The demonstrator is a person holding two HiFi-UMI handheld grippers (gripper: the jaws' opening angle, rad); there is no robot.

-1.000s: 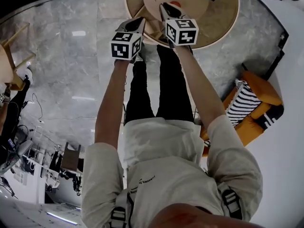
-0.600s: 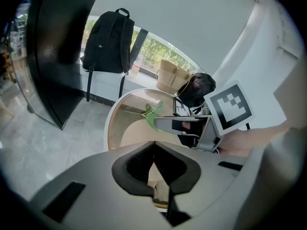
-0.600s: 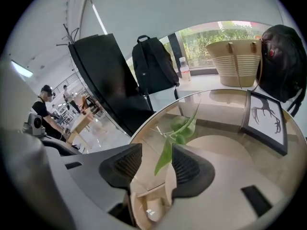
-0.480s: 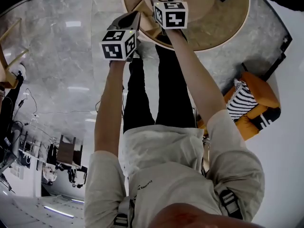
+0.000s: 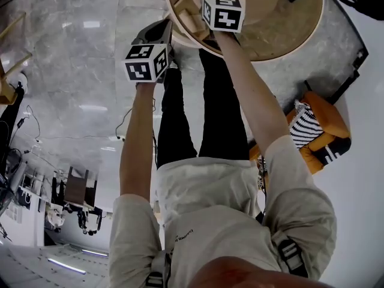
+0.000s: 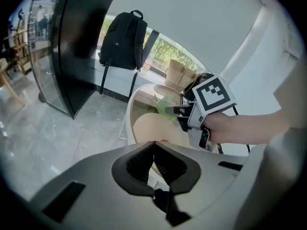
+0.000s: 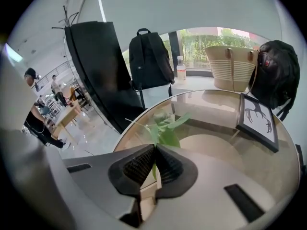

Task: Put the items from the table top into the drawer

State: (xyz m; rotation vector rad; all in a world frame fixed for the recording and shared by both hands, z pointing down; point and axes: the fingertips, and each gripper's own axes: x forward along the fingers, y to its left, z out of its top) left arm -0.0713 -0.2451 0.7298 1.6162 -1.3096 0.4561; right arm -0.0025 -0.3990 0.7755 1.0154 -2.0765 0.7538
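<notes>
The green leafy sprig (image 7: 165,128) stands pinched in the right gripper (image 7: 154,150), whose jaws are closed narrow on its thin stem. The leaves fan up toward 12 and 1 o'clock over the near edge of the round glass bench (image 7: 211,107). The stem's lower end is hidden behind the jaws. In the head view that gripper's tips are cut off at the top edge and the sprig cannot be seen. The left gripper (image 6: 153,145) has its jaws pressed together on nothing, out beyond the bench rim over the floor.

A wooden box shape (image 5: 187,14) sits under the rim; whether it is the drawer I cannot tell. A framed deer picture (image 7: 256,116) lies at 3 o'clock from the sprig. Past the bench are a black backpack (image 7: 149,61) at 12 o'clock and a woven bag (image 7: 232,66) at 1 o'clock. Below is grey marble floor (image 5: 78,71).
</notes>
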